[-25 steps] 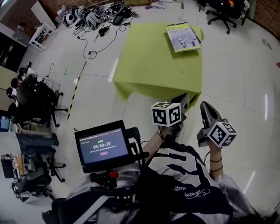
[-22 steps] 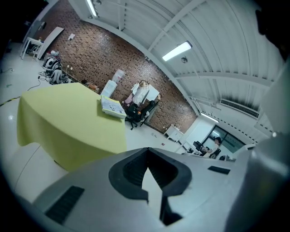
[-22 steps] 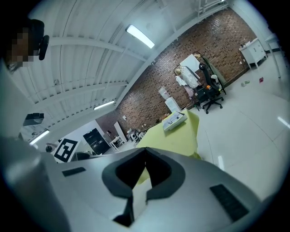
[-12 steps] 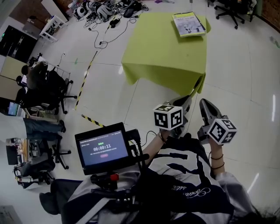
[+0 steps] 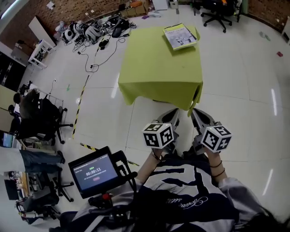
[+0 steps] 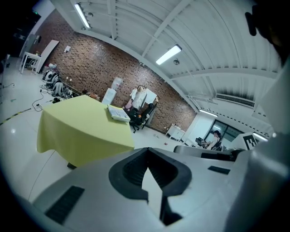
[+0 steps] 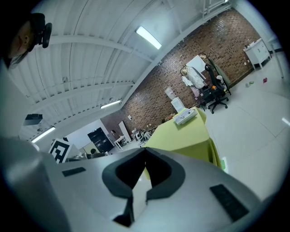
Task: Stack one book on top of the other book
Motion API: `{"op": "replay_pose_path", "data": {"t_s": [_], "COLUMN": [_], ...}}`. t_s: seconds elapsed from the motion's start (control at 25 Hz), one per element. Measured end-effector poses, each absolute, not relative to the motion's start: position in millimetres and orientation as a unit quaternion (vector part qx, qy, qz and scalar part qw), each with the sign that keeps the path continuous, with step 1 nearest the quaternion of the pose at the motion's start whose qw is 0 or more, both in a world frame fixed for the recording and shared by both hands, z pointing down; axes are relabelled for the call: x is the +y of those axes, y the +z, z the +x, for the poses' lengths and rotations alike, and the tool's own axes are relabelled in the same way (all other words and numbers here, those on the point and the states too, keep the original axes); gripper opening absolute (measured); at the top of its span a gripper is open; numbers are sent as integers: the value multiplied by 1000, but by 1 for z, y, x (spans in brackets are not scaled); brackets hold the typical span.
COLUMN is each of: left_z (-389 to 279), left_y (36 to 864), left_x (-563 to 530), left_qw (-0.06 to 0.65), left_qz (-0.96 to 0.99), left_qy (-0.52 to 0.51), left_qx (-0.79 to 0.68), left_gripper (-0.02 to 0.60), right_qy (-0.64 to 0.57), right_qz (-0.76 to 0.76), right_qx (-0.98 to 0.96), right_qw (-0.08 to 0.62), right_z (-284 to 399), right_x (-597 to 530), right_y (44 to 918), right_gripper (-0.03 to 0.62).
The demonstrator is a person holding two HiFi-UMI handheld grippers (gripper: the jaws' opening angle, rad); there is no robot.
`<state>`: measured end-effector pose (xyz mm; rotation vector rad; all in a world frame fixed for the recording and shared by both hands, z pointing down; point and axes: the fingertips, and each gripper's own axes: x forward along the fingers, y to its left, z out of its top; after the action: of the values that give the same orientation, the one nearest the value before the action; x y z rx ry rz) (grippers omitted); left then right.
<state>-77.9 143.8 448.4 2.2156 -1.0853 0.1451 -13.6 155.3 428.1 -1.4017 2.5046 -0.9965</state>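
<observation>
The books (image 5: pixel 180 36) lie at the far right corner of a table under a yellow-green cloth (image 5: pixel 154 68); a pale printed cover faces up, and they are too small to tell apart. They also show in the left gripper view as the books (image 6: pixel 118 113) and in the right gripper view as the books (image 7: pixel 186 116). My left gripper (image 5: pixel 171 117) and right gripper (image 5: pixel 199 118) hang side by side over the floor just short of the table's near edge, far from the books. Both are shut with nothing between the jaws.
White floor surrounds the table. Cables and gear (image 5: pixel 97 29) lie at the back left, office chairs (image 5: pixel 216 9) stand behind the table, and black-yellow tape (image 5: pixel 80 97) runs along the floor at left. A person sits at desks (image 5: pixel 27 104) far left. A small screen (image 5: pixel 94 171) hangs at my chest.
Both grippers have travelled forward with me toward the table and drawn closer together. The head view has swung. The jaws stayed shut.
</observation>
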Motion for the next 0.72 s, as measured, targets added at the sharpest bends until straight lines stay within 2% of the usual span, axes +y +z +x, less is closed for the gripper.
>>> {"op": "replay_pose_path", "data": {"t_s": [0.2, 0.72], "left_z": [-105, -87], "left_y": [449, 445], "left_x": [151, 161], "left_qw": [317, 310], "left_qz": [851, 864], "left_qy": [49, 42], "left_qx": [-416, -395], "left_gripper": [5, 5], "right_qy": [-338, -336], "right_qz": [-475, -499], "right_qx": [811, 797], "right_qw": [52, 49], "right_z": [-32, -14], "right_x": [165, 179], "right_y": [438, 436], "right_gripper": [-8, -8]}}
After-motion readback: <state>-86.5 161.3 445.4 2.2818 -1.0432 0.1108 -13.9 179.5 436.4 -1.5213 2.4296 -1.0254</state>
